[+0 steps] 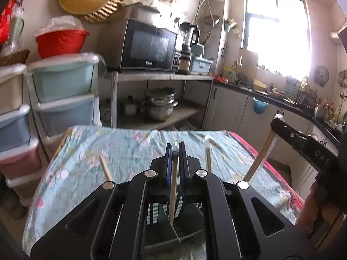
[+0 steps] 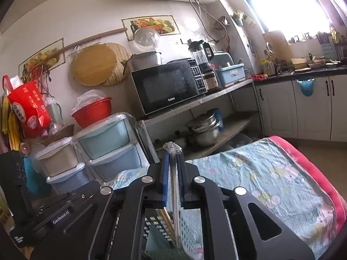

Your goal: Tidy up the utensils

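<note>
Holding chopstick [image 1: 173, 186] pinched in left gripper [image 1: 176, 149]; right gripper [image 2: 172, 151] clamps wrapped chopsticks [image 2: 175, 195] above basket [image 2: 190, 227]. Two loose chopsticks [image 1: 105, 168] on tablecloth [image 1: 130, 149], 10 and 1 o'clock, left to collect.

A small kitchen, lit by a bright window [image 1: 279, 32] that washes out the far wall. Below it a dark countertop [image 1: 271, 96] runs over white cabinets [image 2: 312, 110]. A microwave [image 2: 167, 86] and a blender [image 2: 200, 56] stand on a grey shelf unit [image 1: 160, 77], with steel pots [image 1: 160, 106] on its lower shelf. Beside it are stacked pastel plastic drawers [image 1: 63, 95] with a red basin [image 1: 59, 42] on top. A round wooden board [image 2: 94, 65] hangs on the white wall. A floral blue cloth [image 2: 260, 179] covers the table.
</note>
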